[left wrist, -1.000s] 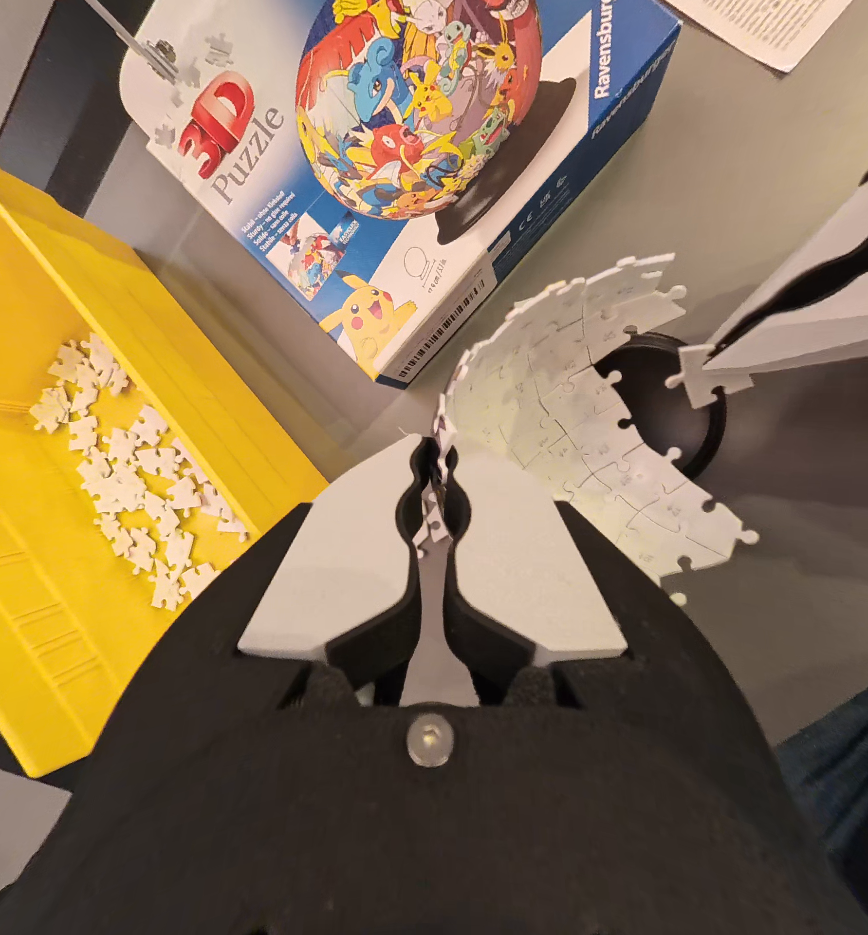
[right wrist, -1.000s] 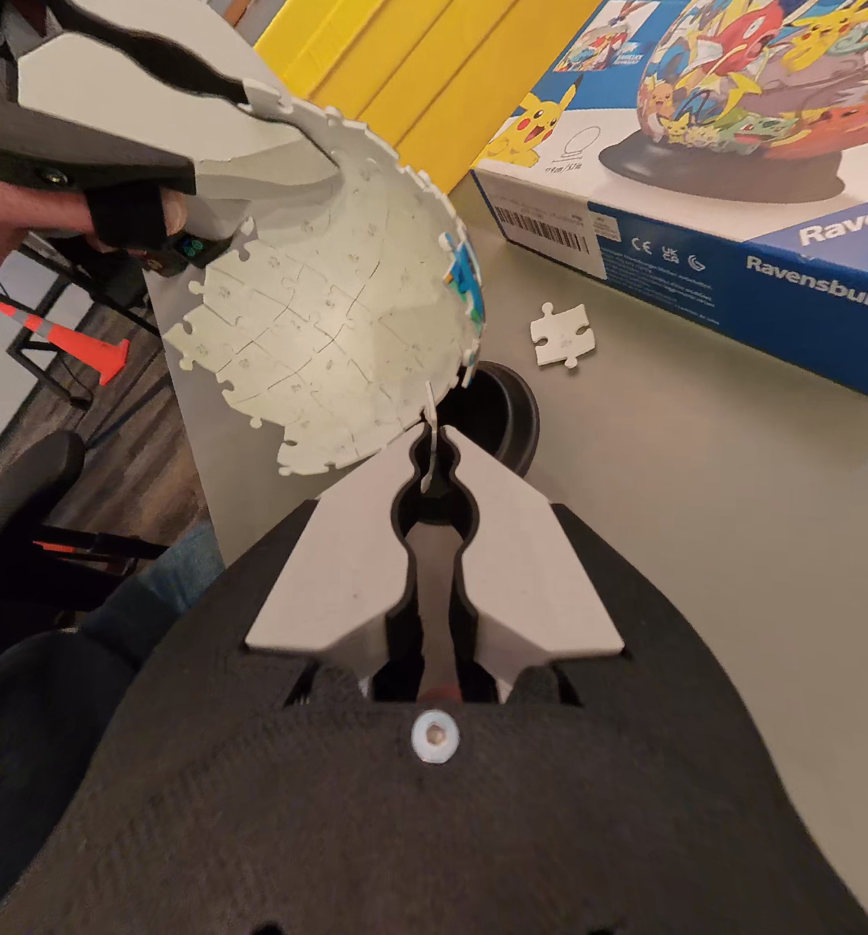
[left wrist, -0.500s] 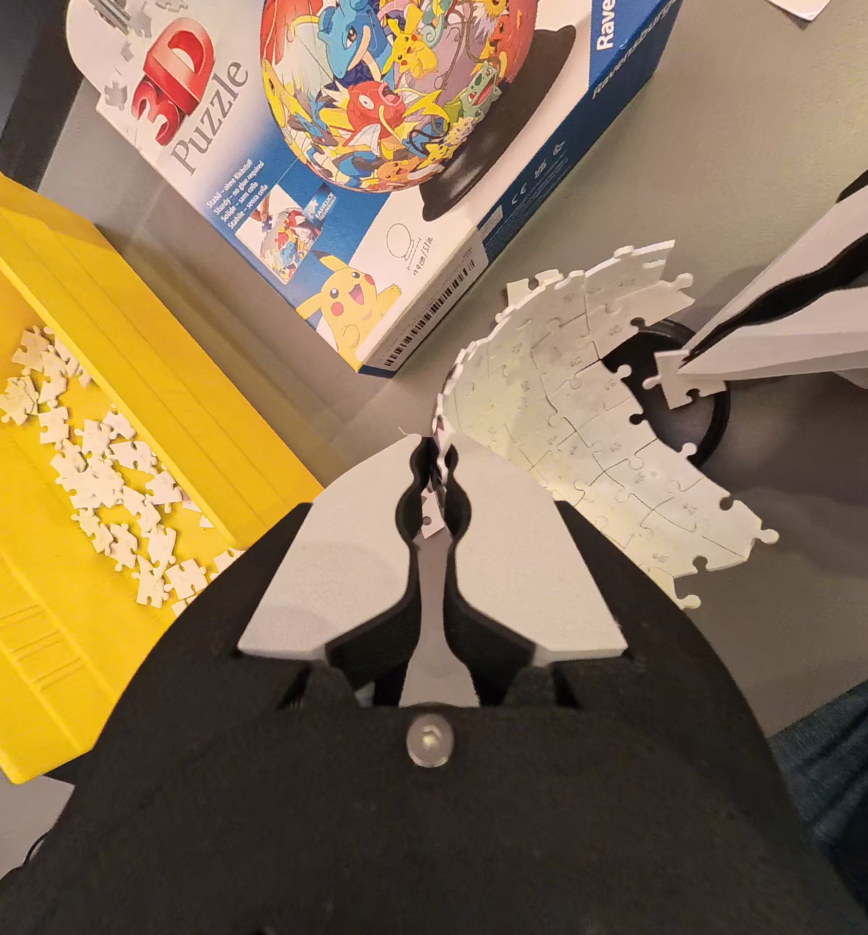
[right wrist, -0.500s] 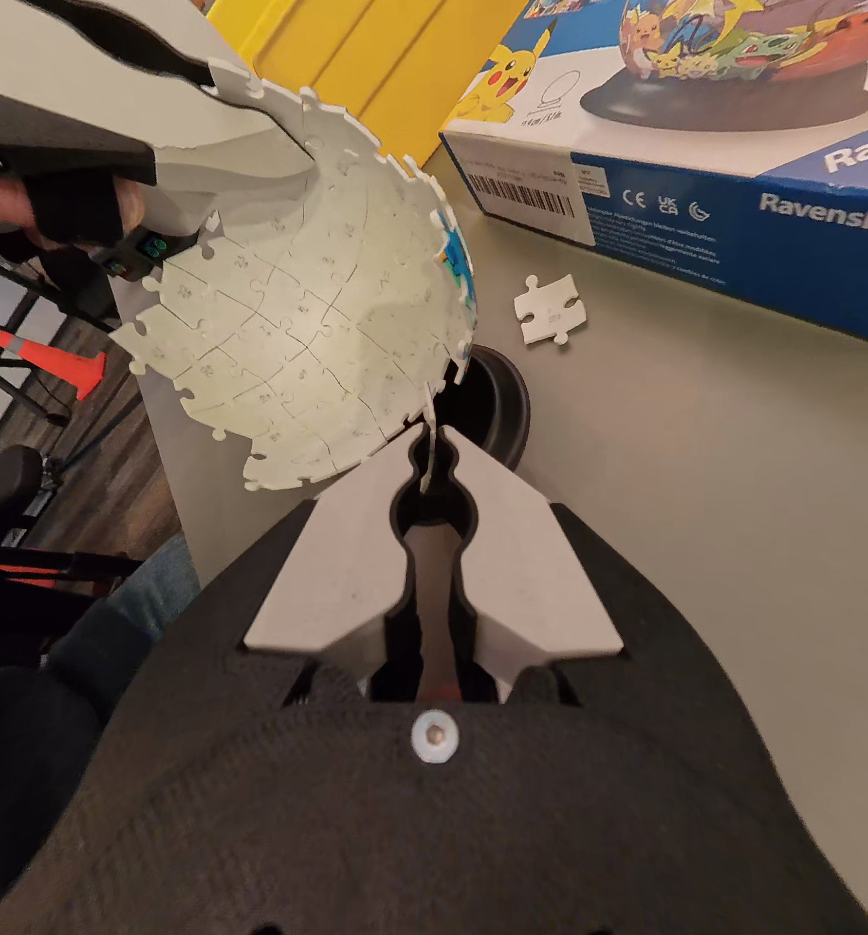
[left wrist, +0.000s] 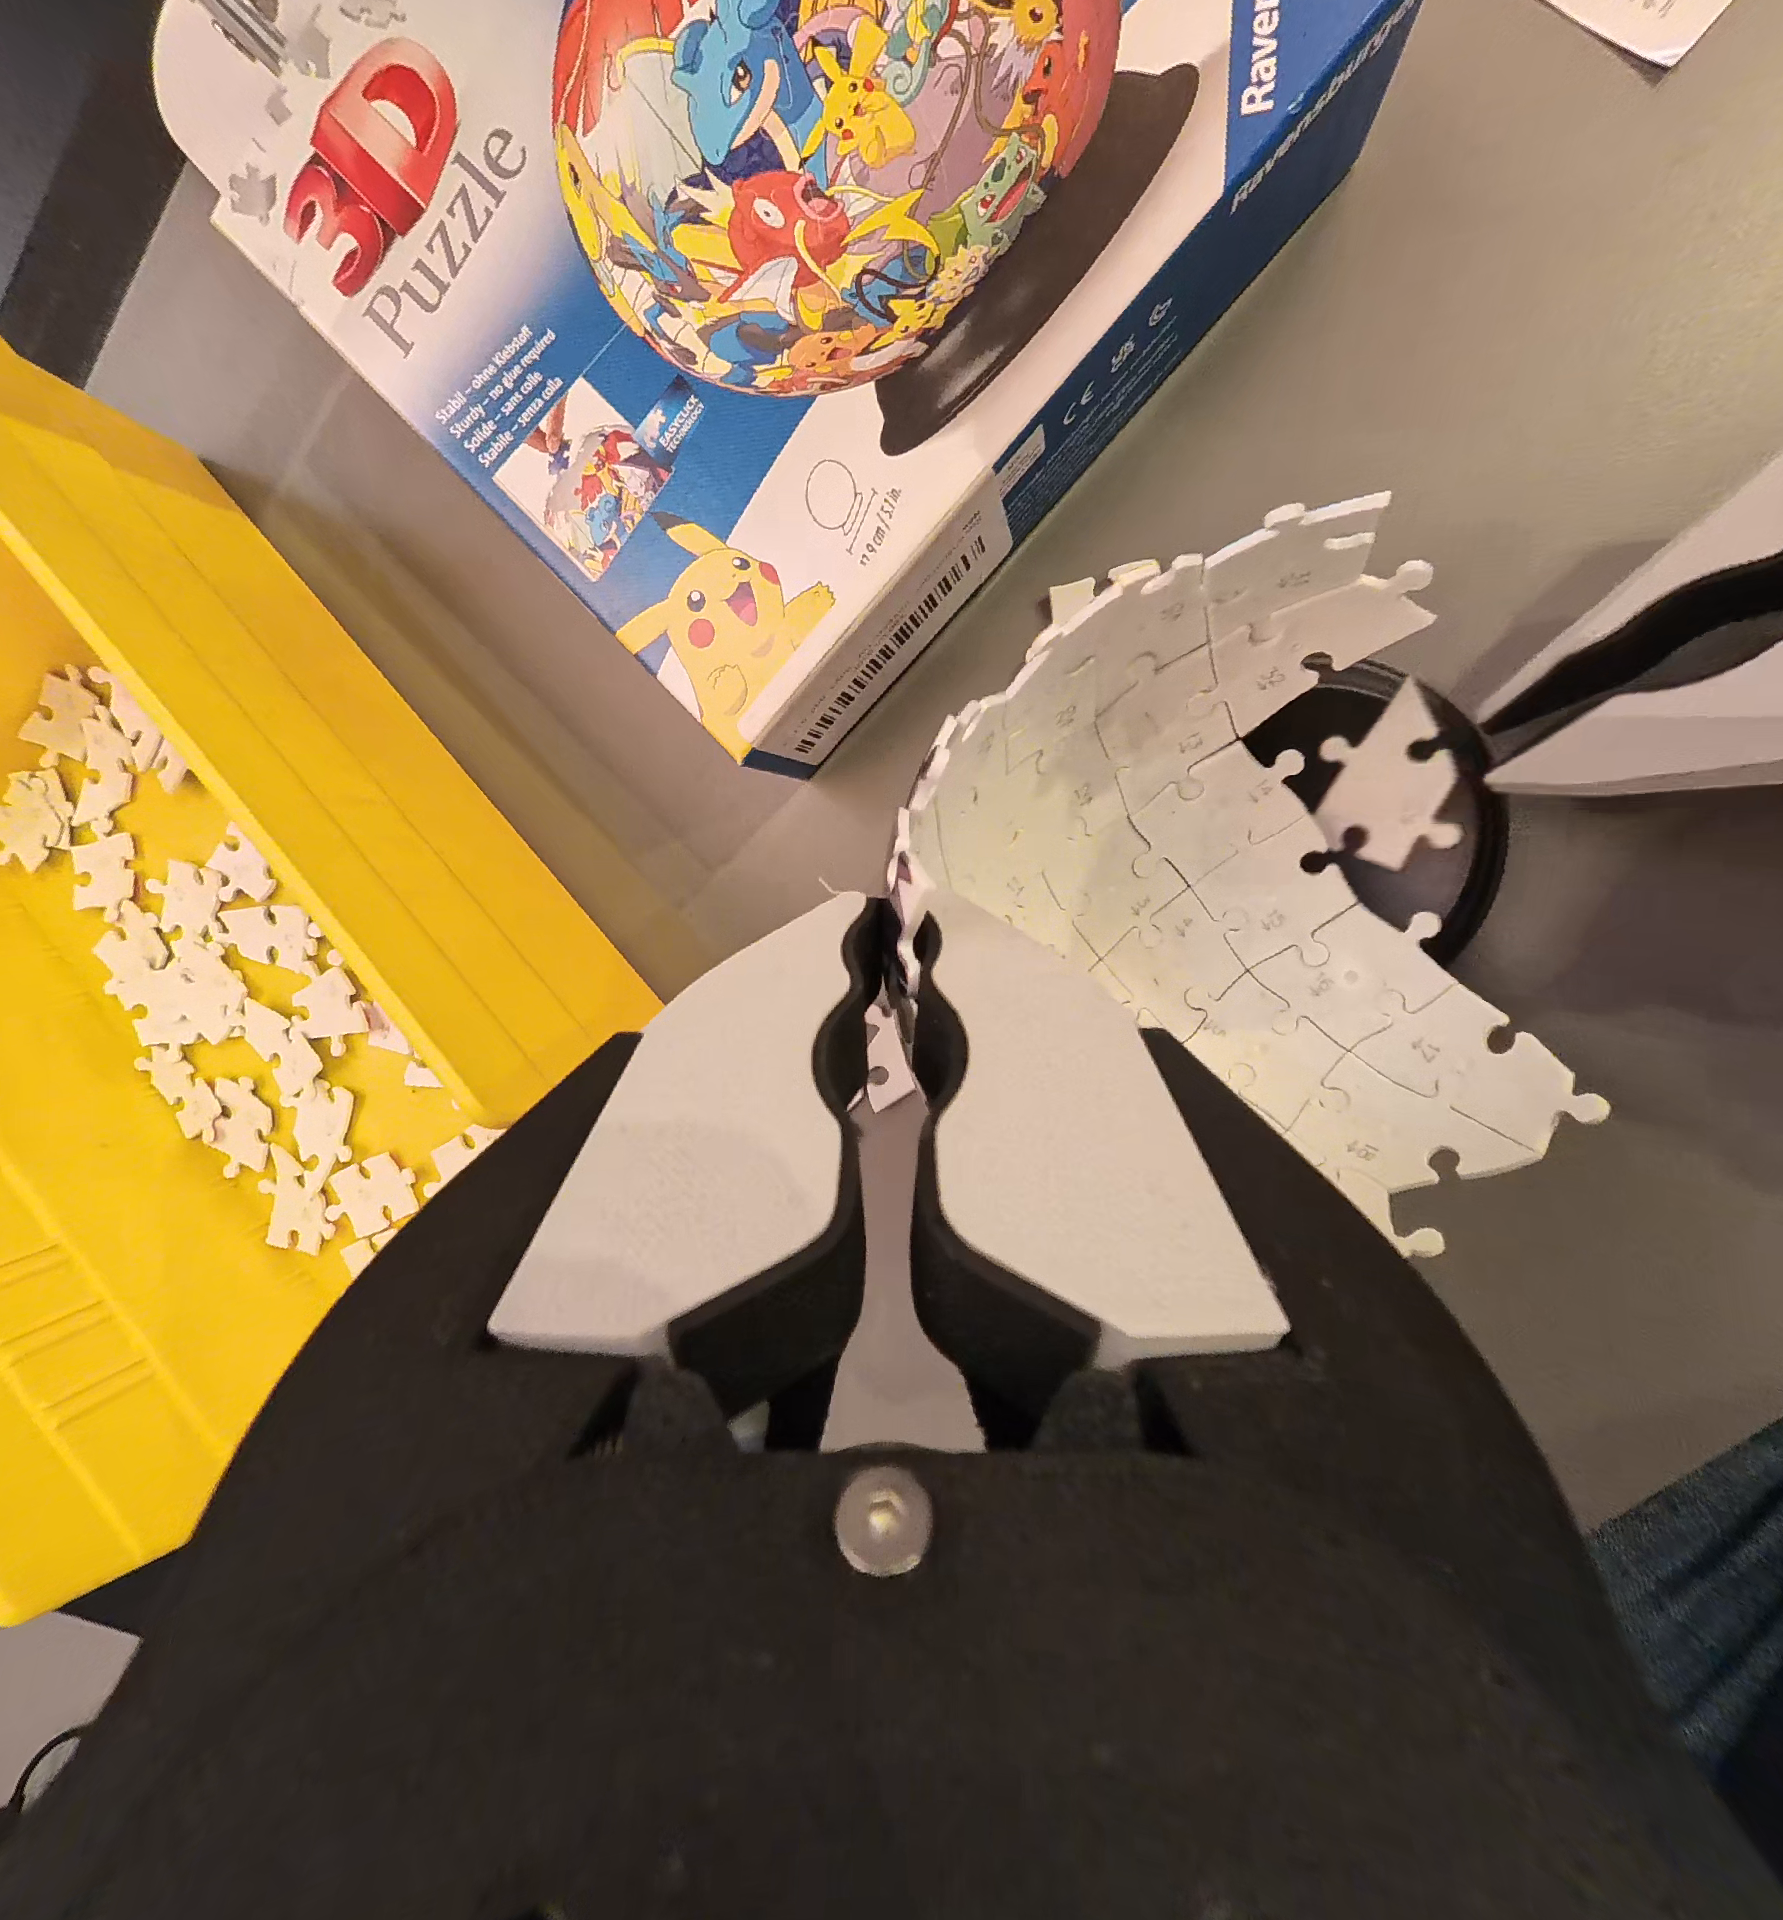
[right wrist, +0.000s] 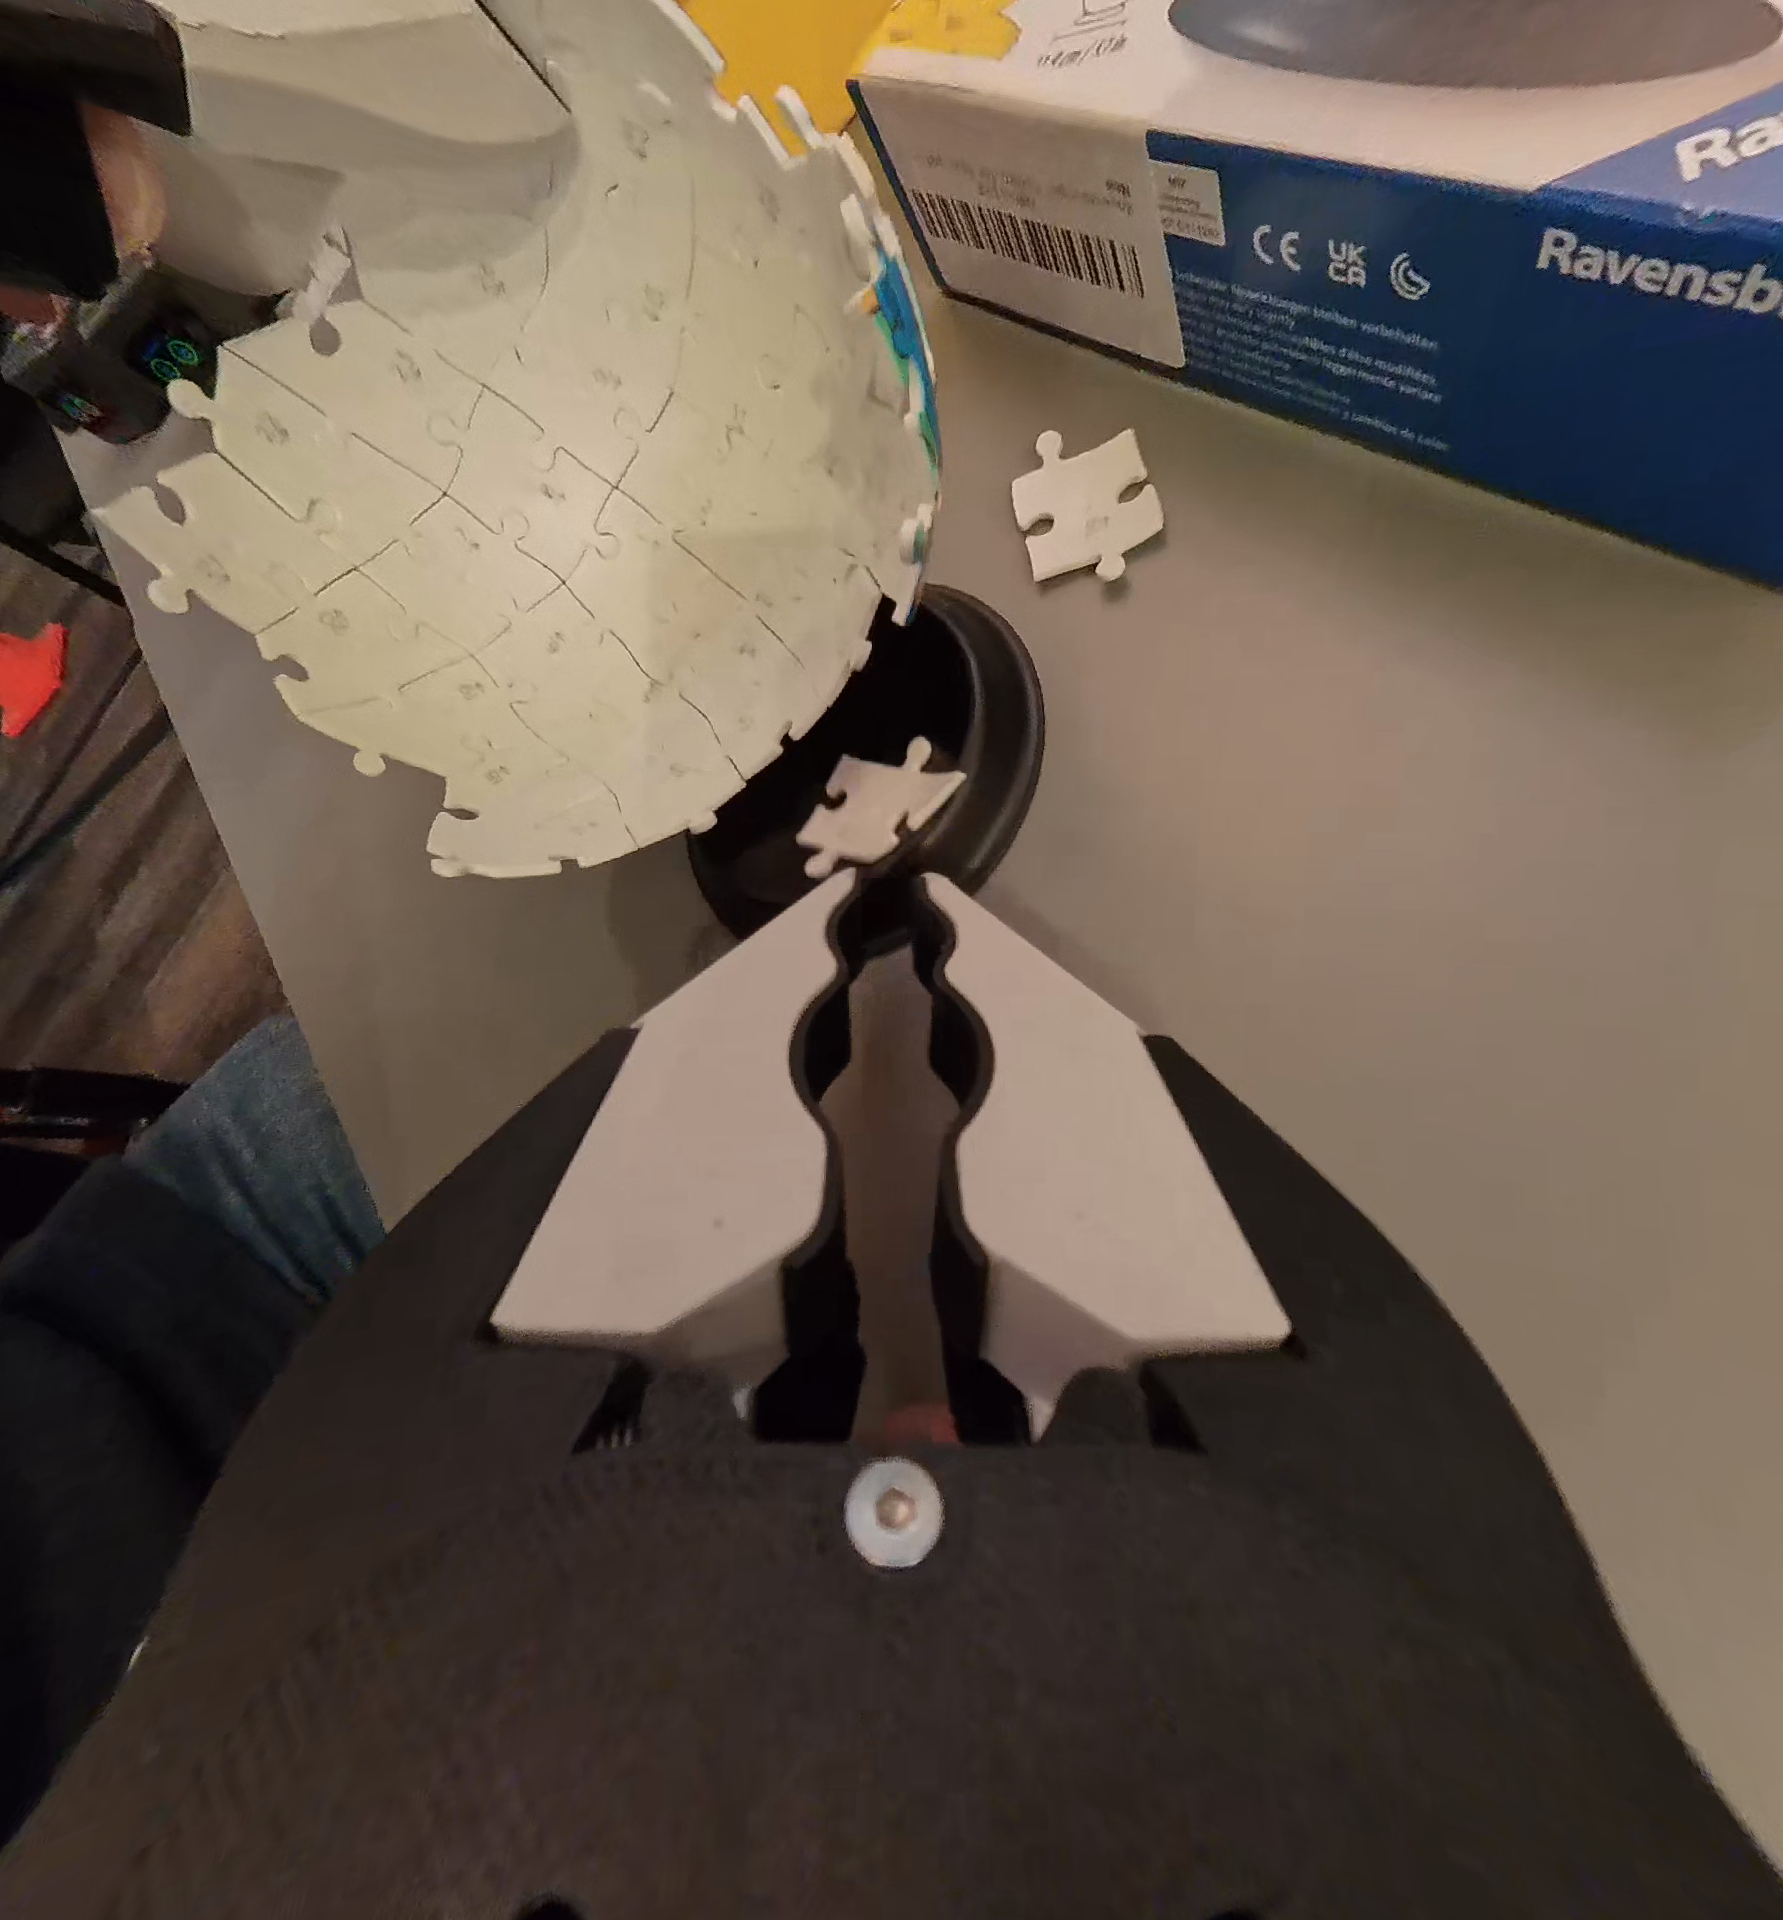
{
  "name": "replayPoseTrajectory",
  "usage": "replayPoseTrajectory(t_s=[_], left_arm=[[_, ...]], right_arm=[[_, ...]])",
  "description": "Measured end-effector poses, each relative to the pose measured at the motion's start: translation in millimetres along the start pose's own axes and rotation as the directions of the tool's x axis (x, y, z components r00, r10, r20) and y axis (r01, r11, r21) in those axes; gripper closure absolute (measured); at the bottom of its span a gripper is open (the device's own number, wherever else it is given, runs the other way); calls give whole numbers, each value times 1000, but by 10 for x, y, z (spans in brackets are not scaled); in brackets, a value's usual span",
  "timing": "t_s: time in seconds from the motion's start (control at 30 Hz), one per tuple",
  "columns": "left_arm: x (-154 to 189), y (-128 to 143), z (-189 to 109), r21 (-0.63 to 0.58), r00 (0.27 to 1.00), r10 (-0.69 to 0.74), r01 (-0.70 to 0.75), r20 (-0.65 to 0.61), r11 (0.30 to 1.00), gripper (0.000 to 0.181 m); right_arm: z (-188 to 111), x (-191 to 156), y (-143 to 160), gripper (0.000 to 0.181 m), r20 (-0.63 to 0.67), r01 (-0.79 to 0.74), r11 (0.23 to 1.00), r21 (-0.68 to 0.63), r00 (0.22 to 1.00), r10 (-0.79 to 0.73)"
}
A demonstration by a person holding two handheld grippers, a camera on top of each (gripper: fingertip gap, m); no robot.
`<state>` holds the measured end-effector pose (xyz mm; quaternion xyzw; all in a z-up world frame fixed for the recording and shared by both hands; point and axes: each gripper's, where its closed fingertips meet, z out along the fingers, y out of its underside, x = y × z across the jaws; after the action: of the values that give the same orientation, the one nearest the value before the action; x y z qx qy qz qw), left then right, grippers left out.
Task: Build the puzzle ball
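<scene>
My left gripper is shut on the rim of the partly built puzzle ball, a curved white shell held above the table. The shell also shows in the right wrist view, with the left gripper's finger on its top edge. My right gripper has its jaws apart with nothing between them. A single white puzzle piece lies flat just past its fingertips, over the rim of the black stand. In the left wrist view that piece sits between the shell's edge and the right gripper.
The blue puzzle box lies behind the stand. A yellow bin on the left holds several loose white pieces. Another loose piece lies on the grey table by the box. The table edge and a person's leg are on the left. One gripper's finger ends stand about 15 cm off the other's.
The right gripper was shut on the piece edge-on; its jaws have now parted and the piece has left the grasp, lying flat over the stand. The left gripper keeps its hold on the shell.
</scene>
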<state>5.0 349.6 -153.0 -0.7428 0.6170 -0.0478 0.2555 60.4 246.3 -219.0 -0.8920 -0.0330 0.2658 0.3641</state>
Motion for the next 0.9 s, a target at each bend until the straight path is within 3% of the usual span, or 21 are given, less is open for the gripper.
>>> replayPoseTrajectory(t_s=[0.1, 0.17, 0.27, 0.4, 0.57, 0.8, 0.9], left_arm=[[4, 4, 1, 6, 1000, -2, 2, -3, 1000, 178], [0, 14, 1, 6, 1000, -5, 5, -4, 1000, 178], [-11, 33, -3, 5, 1000, -6, 6, 1, 1000, 178], [-35, 44, -26, 1, 1000, -7, 7, 10, 1000, 178], [-81, 93, -30, -2, 999, -28, 28, 15, 1000, 178], [-108, 127, -23, -5, 999, -39, 39, 16, 999, 178], [-116, 137, -17, -5, 999, -43, 43, 15, 999, 178]], right_arm=[[-13, 7, 24, 180, 7, -2, 1000, -13, 1000, 2], [-53, -22, -29, 174, 25, 29, 1000, 0, 999, -29], [-68, -52, -55, 162, 31, 208, 978, -30, 978, -207], [-5, -115, -141, 148, 41, 469, 883, -27, 883, -468], [150, -135, -65, 134, 144, 637, 770, -34, 766, -627], [249, -158, -3, 131, 235, 706, 703, -88, 700, -674], [255, -187, 51, 138, 273, 738, 667, -102, 665, -695]])
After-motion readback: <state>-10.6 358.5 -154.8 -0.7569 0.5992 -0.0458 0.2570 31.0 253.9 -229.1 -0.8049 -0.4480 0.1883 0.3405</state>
